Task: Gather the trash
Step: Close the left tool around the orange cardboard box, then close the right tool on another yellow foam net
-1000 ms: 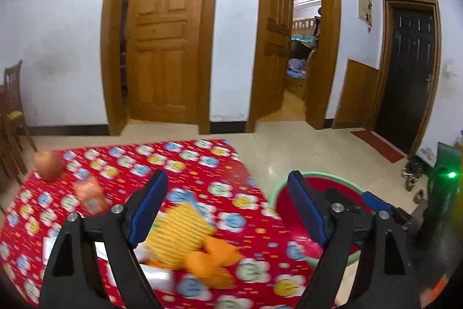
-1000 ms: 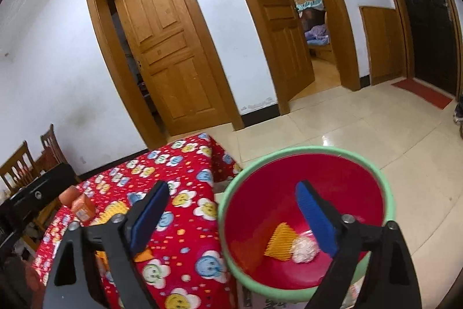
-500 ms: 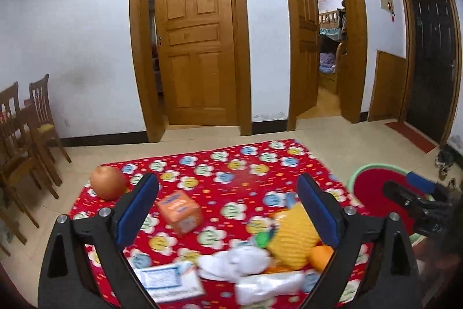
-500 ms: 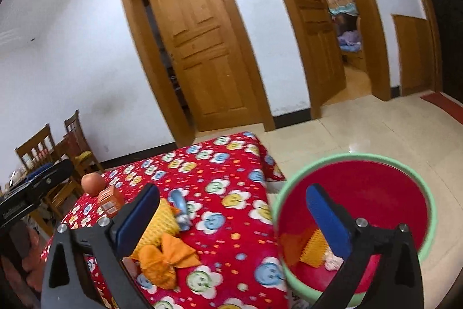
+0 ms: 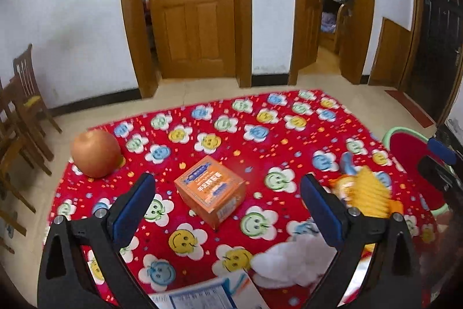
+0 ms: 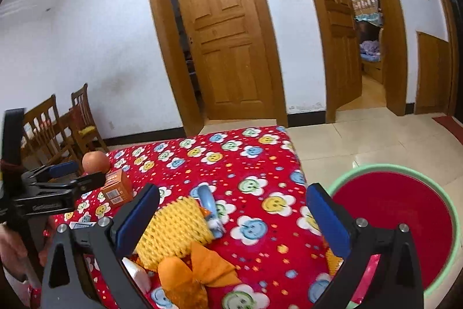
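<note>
Left gripper (image 5: 227,203) jaws apart, empty — box (image 5: 210,190) sits between them on the cloth. Right gripper (image 6: 231,213) also apart, over foam net (image 6: 173,230); bin (image 6: 405,225) beside. Risk: net snags neighbouring peel — drags it off.

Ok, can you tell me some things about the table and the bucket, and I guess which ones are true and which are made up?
1. The orange box sits on the red cloth. True.
2. The left gripper is squeezing the box. False: its fingers are spread wide and touch nothing.
3. The round fruit lies inside the bucket. False: it rests on the cloth near the chairs.
4. The bucket is red inside with a green rim. True.
5. The right gripper is empty. True.
6. The yellow foam net hangs from a door. False: it lies on the cloth.
</note>
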`<action>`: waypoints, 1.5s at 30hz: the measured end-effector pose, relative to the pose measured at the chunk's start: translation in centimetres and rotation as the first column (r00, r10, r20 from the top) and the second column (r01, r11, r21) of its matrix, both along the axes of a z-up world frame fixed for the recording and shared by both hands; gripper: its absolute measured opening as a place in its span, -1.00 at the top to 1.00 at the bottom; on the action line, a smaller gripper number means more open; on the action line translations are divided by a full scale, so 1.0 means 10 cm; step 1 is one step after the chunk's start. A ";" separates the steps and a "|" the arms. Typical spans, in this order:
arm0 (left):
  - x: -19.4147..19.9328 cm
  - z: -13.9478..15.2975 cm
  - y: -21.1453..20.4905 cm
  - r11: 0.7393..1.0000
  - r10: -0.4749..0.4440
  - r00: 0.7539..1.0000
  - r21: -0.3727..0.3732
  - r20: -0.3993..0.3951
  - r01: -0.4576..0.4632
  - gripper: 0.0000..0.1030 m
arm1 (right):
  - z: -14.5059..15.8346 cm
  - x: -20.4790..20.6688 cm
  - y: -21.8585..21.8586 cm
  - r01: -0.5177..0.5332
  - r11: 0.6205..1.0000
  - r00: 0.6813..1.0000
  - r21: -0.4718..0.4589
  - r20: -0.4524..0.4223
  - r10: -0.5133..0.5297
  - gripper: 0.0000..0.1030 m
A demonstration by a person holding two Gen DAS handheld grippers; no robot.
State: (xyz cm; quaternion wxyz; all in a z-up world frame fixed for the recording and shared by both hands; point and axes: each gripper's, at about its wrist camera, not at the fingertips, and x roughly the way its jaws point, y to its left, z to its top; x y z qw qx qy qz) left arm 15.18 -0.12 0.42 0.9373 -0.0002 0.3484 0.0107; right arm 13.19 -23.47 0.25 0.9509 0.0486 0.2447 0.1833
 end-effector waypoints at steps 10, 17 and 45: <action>0.20 -0.33 0.24 0.990 0.062 0.994 -0.118 -0.085 -0.071 -0.72 | -0.06 0.00 0.15 -0.036 0.997 0.999 -0.069 -0.004 0.036 -1.00; 0.17 -0.34 0.14 0.994 -0.002 0.997 -0.111 -0.076 -0.006 -0.22 | -0.11 0.08 0.08 -0.021 0.999 0.998 -0.031 -0.051 0.020 -1.00; -0.53 0.04 -0.29 0.998 -0.066 0.984 0.013 0.165 0.065 -0.23 | -0.28 0.17 0.48 -0.263 0.963 0.947 -0.060 -0.208 0.245 -0.70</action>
